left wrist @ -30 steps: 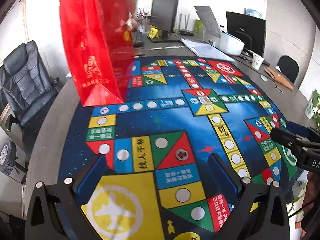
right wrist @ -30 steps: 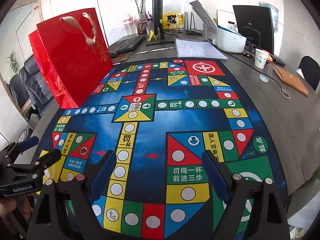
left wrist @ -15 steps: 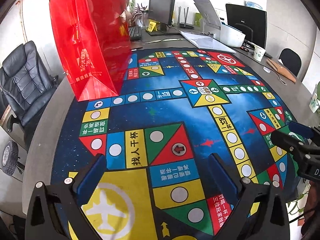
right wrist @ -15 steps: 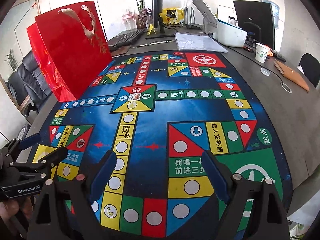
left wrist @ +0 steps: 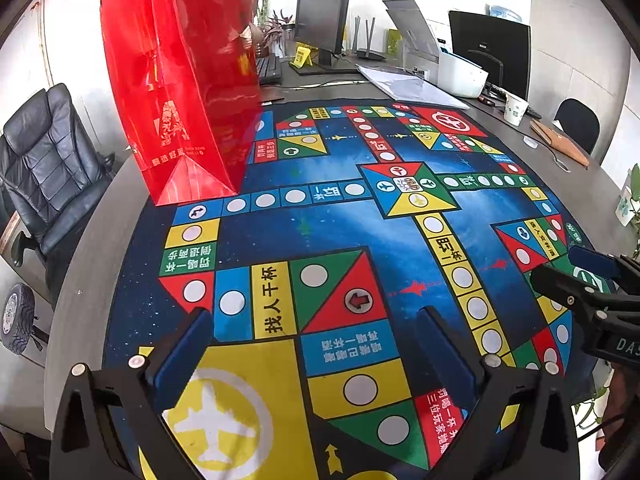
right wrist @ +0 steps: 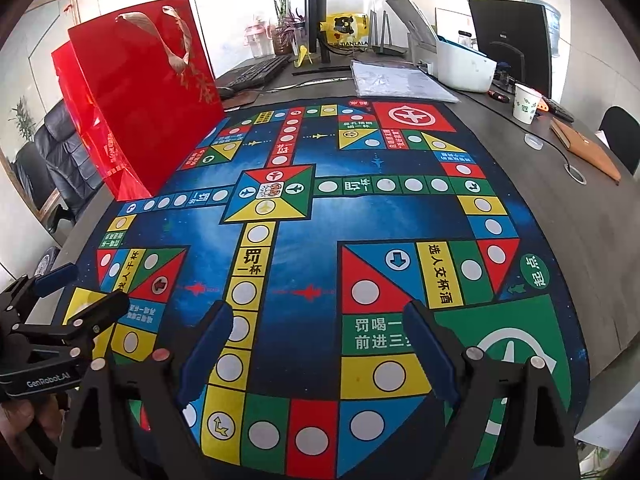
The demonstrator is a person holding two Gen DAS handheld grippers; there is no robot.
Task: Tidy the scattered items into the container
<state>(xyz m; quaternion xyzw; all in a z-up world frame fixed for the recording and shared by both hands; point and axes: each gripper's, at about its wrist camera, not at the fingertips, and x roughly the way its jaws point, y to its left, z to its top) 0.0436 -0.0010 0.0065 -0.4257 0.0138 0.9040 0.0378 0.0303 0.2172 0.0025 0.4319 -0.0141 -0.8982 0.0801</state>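
A tall red paper gift bag [left wrist: 188, 92] with ribbon handles stands upright at the far left of a colourful flight-chess game mat [left wrist: 344, 240]; it also shows in the right wrist view [right wrist: 140, 112]. No loose items lie on the mat. My left gripper [left wrist: 316, 316] is open and empty above the mat's near left part. My right gripper [right wrist: 318, 310] is open and empty above the mat's near right part [right wrist: 360, 240]. Each gripper shows at the edge of the other's view.
The mat lies on a dark round table [right wrist: 592, 220]. Behind it are monitors [left wrist: 324, 4], a keyboard [right wrist: 260, 70], papers [right wrist: 400, 80], a white box [right wrist: 464, 68], a paper cup [right wrist: 526, 102] and a brown notebook [right wrist: 584, 152]. A black office chair [left wrist: 44, 168] stands left.
Both grippers have drawn back a little and stayed open. The view of the bag and mat has shifted slightly; nothing on the table has moved.
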